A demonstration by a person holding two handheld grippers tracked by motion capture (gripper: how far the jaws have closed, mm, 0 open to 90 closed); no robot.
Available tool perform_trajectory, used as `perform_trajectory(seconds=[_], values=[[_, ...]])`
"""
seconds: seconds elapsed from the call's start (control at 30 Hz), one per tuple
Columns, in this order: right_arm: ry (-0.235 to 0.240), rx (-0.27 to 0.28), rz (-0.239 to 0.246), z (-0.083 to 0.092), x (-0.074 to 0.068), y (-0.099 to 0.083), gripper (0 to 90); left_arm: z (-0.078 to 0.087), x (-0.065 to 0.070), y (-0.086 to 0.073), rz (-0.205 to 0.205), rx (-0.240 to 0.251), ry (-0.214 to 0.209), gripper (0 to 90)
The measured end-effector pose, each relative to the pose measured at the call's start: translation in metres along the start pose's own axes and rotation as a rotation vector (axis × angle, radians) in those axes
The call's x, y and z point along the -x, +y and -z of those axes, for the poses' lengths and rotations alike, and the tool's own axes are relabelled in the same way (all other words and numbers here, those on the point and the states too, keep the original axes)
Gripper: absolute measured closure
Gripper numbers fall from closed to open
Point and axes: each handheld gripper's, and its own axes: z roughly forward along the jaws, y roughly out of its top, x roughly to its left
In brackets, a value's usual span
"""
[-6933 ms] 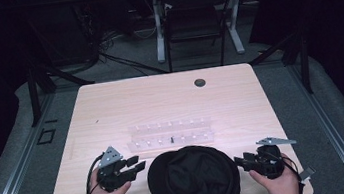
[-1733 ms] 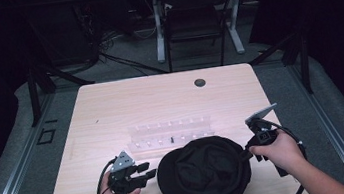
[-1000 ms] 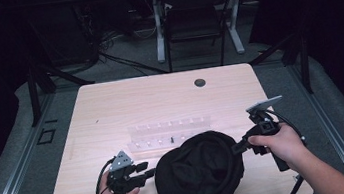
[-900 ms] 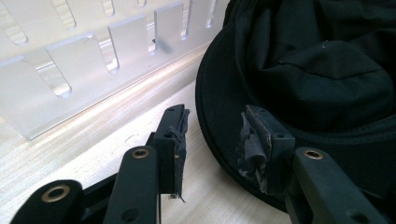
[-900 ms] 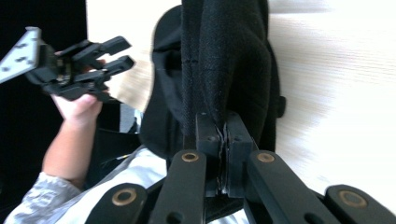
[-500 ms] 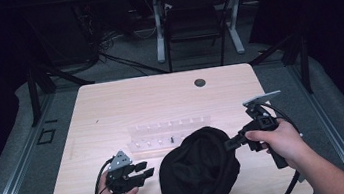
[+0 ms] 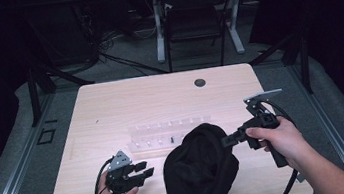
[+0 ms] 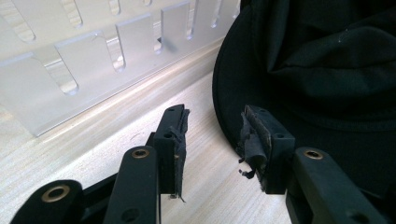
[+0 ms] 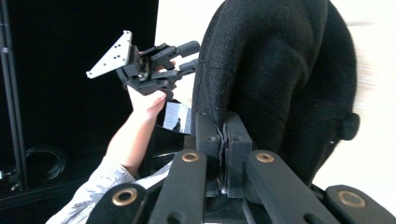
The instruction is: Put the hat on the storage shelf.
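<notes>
High view: soft black fabric cap (image 7: 200, 166) on the pale wooden desk (image 7: 110, 105), raised at its 2 o'clock edge, pinched by the clamped right gripper (image 7: 227, 141); open, empty left gripper (image 7: 145, 168) nearer the low edge, cap at its 3 o'clock

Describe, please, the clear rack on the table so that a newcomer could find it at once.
On the light wooden table, look just past the black hat that the right gripper lifts by its edge. The clear rack lies flat there, see-through plastic with rows of slots, unlike the dark cloth beside it.
</notes>
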Motion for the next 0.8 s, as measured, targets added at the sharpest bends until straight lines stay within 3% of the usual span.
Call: perform_trajectory(seconds=[0.47,0.8], values=[[0.048,0.023,0.022,0.002,-0.011,-0.003,88.3,0.0,0.0,0.0,0.003,0.001,0.001,59.6],[0.081,0.062,0.005,0.008,-0.018,-0.003,88.3,0.0,-0.001,0.0,-0.004,0.0,0.004,59.7]])
